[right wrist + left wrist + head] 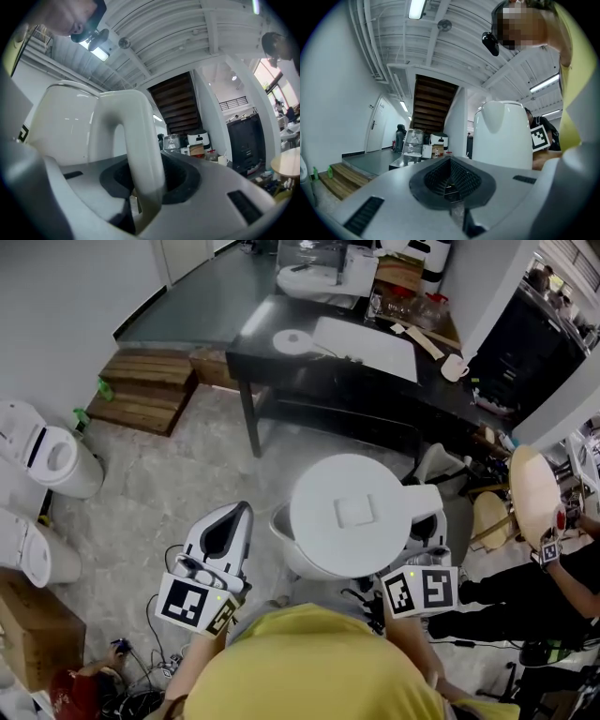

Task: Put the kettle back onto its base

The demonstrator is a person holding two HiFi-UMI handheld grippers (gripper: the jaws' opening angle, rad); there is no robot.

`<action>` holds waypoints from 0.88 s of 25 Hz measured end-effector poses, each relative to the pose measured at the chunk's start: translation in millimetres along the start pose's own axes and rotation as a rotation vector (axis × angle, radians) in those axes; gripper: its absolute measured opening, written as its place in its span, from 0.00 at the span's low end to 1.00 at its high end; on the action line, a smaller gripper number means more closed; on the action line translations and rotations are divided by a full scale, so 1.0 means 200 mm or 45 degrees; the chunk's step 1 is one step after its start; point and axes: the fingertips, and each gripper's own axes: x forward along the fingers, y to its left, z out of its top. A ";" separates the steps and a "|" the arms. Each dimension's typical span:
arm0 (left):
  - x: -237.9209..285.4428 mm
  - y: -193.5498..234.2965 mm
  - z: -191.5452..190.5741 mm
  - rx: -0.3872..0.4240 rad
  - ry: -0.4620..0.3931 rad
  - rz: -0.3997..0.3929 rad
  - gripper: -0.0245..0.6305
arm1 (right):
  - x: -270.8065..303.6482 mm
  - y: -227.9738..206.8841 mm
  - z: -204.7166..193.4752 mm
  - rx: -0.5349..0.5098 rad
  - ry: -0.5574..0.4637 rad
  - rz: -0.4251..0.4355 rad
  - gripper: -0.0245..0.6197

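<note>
A white electric kettle (349, 514) hangs above the floor in front of me, seen from above with its round lid up. My right gripper (427, 526) is shut on its curved handle (140, 154), which stands between the jaws of that gripper (139, 190). To the kettle's left, my left gripper (223, 538) holds nothing and its jaws meet at the tips. In the left gripper view the kettle's body (504, 136) stands just right of the left gripper (450, 183). The round white base (292, 340) lies on the black table (272, 367) ahead.
A white board (367, 346) lies beside the base, with wooden utensils and jars at the table's far right. Wooden steps (141, 388) sit to the left, white bins (52, 457) further left. A round wooden table (534, 495) and another person's arm (567, 582) are on the right.
</note>
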 end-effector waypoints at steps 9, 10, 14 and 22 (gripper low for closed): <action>0.46 0.19 0.06 0.010 -0.004 0.019 0.04 | 0.45 -0.15 0.01 -0.008 -0.006 0.067 0.22; 0.50 0.20 0.06 0.006 -0.002 0.027 0.04 | 0.49 -0.17 0.01 -0.008 -0.002 0.077 0.22; 0.64 0.26 0.05 0.004 0.004 0.053 0.04 | 0.66 -0.23 0.00 -0.002 -0.008 0.108 0.22; 0.80 0.39 0.05 0.011 0.012 0.121 0.04 | 0.91 -0.30 -0.04 0.002 0.000 0.162 0.23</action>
